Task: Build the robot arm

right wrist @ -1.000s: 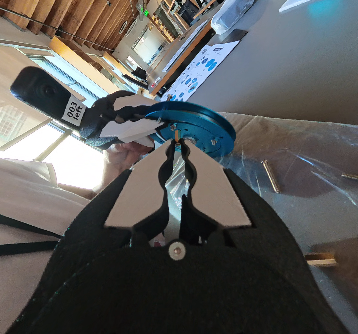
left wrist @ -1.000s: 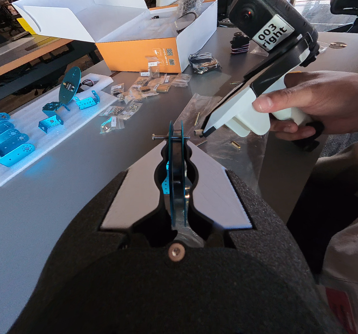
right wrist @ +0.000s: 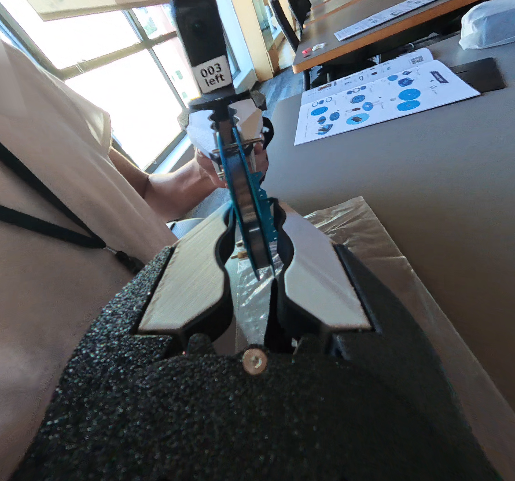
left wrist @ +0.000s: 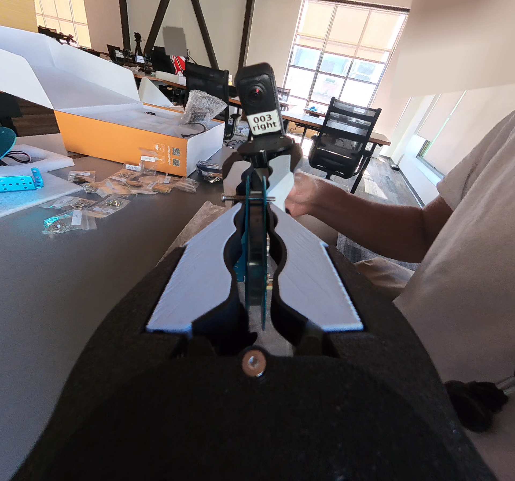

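Observation:
A blue disc assembly (left wrist: pixel 255 244), two thin discs held apart with a long screw (left wrist: pixel 231 197) through them, stands edge-on above the grey table (left wrist: pixel 83 272). My left gripper (left wrist: pixel 255 205) is shut on its near rim. My right gripper (left wrist: pixel 257 172) faces the left one head-on from the far side, and the discs run in between its fingers. In the right wrist view the right gripper (right wrist: pixel 253 208) is closed around the disc assembly (right wrist: pixel 245 189), with the fingers against both outer faces. The left gripper (right wrist: pixel 228 130) holds the opposite rim.
An open orange and white box (left wrist: pixel 125 144) stands at the back left. In front of it lie small bags of hardware (left wrist: pixel 111 186) and a white foam sheet (left wrist: pixel 55 166) with blue brackets. A clear plastic bag (right wrist: pixel 348 230) and an instruction sheet (right wrist: pixel 390 99) lie on the table. A person's torso (left wrist: pixel 459 272) is at the right. Both grippers' tips are close together, under 4 cm apart.
Both grippers have risen and tilted up. The right gripper moved from beside the discs to face the left gripper and now closes on the far rim of the assembly.

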### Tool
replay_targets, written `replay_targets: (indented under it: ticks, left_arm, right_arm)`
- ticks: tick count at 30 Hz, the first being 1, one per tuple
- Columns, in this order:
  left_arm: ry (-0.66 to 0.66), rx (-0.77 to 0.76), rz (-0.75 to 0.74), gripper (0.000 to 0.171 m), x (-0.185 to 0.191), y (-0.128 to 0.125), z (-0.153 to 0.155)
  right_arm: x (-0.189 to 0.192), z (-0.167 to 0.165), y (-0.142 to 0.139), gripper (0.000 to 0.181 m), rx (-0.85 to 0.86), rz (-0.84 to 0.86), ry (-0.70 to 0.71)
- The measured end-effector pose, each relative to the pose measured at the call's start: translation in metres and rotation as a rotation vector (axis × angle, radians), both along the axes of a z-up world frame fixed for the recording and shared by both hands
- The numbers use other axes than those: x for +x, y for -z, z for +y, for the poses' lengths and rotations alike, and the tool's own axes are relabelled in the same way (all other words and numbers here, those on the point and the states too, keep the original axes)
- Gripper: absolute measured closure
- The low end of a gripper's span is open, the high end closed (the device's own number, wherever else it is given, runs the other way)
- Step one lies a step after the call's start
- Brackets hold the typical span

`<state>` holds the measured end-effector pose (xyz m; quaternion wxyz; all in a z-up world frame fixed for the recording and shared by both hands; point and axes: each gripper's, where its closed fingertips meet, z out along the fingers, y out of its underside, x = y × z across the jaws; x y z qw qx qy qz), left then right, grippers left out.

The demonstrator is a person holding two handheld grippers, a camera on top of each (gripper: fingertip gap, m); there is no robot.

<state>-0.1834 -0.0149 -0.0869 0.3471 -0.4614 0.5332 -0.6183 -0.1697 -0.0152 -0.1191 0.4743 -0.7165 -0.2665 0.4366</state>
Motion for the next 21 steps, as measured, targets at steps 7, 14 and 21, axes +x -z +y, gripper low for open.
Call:
replay_targets:
  ticks: [7,14,21]
  left_arm:
    - [0.041,-0.007,0.085,0.159,-0.014,0.022,0.007]
    - [0.032,0.067,0.200,0.159,-0.014,0.054,0.008]
    - [0.049,0.155,0.210,0.160,-0.005,0.051,0.004]
  right_arm:
    - [-0.008,0.007,0.011,0.156,-0.051,-0.088,-0.017]
    - [-0.008,0.011,0.035,0.156,-0.070,-0.221,-0.022]
    - [-0.004,0.008,0.025,0.156,0.032,-0.329,-0.057]
